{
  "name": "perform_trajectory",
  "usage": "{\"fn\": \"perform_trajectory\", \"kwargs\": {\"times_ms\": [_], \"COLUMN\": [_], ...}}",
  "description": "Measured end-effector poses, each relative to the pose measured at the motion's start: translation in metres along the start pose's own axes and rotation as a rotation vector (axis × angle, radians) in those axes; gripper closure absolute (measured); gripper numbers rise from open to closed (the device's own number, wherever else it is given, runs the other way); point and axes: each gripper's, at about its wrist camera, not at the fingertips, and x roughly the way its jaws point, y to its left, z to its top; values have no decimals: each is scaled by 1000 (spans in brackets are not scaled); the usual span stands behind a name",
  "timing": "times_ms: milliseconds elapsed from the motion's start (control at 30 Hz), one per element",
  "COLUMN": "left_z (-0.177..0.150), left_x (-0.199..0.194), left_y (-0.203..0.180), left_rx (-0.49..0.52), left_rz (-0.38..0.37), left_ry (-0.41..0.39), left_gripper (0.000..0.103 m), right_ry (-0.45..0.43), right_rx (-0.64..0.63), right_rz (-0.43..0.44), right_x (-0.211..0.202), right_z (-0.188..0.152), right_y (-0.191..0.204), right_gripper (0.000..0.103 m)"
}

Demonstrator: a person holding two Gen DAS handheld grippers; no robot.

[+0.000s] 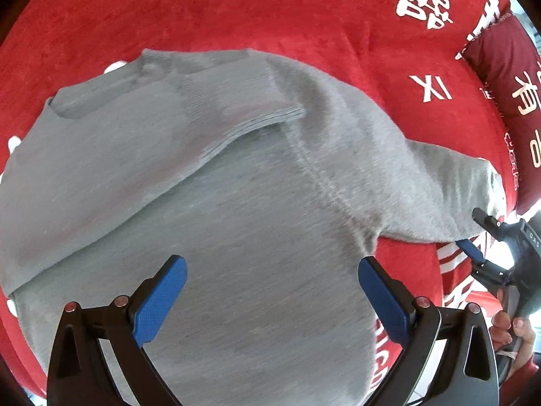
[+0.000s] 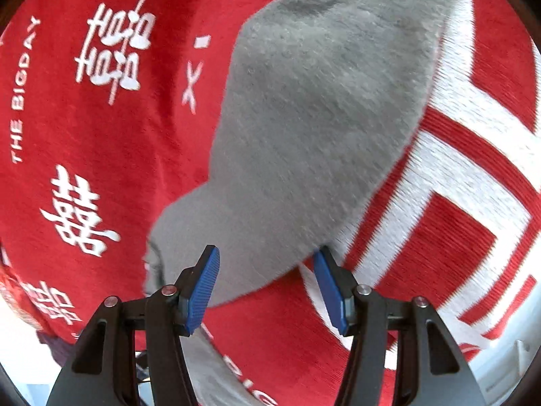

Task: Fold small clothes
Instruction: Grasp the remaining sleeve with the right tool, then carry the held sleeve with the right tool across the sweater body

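A small grey sweater (image 1: 236, 203) lies flat on a red blanket (image 1: 270, 10). One sleeve is folded across its chest, its ribbed cuff (image 1: 270, 118) near the middle. The other sleeve (image 1: 422, 182) stretches out to the right. My left gripper (image 1: 272, 287) is open and hovers over the sweater's lower body, holding nothing. My right gripper (image 2: 267, 284) is open, with its blue pads (image 2: 203, 291) on either side of the outstretched sleeve's end (image 2: 304, 135), not closed on it. The right gripper also shows in the left wrist view (image 1: 480, 237) at that sleeve's cuff.
The red blanket has white characters and lettering (image 2: 111, 50) and broad white bands (image 2: 456, 169). A dark red pillow (image 1: 507, 77) with gold characters lies at the far right. The blanket's edge and a pale floor (image 2: 507, 365) show at the lower right.
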Motion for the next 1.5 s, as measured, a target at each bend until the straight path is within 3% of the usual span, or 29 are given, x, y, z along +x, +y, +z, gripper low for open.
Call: {"fn": "perform_trajectory", "kwargs": {"times_ms": [300,367,433,467,667,733,800,900,933,1000,1133,1300,1400,1500], "left_z": [15,21,25,26,28,25,20,21,21,20,5,-25,-43,-57], "left_x": [-1,4,7,7,22,36,41,38,33,19,-13,-53,-65,-67], "left_y": [-16,-18,-20,-20,-43,-49,-58,-54,-49,-35,7,88,147,197], "left_rx": [-13,-31,-43,-40,36,60,118,120,107,73,-12,-116,-198,-288], "left_rz": [23,29,34,35,60,94,145,112,98,63,31,105,196,238], "left_ry": [-73,-83,-93,-98,-106,-73,-92,-81,-83,-96,-158,-231,-234,-205], "left_gripper": [1,1,1,1,1,1,1,3,12,17,17,17,17,17], "right_ry": [-41,-35,-33,-34,-12,11,36,84,101,129,219,375,477,568], "right_rx": [65,95,110,107,-8,-47,-95,-189,-224,-293,-524,-863,-989,-1058], "right_rz": [120,157,211,234,356,394,419,442,450,455,416,277,155,-22], "right_x": [1,4,5,4,-5,-3,1,10,14,22,49,109,159,212], "right_z": [30,35,40,42,45,43,39,27,22,9,-34,-121,-174,-218], "right_y": [-4,-5,-4,-1,46,66,88,126,141,167,236,300,305,288], "right_gripper": [44,55,91,94,94,94,94,94,94,94,94,94,94,91]}}
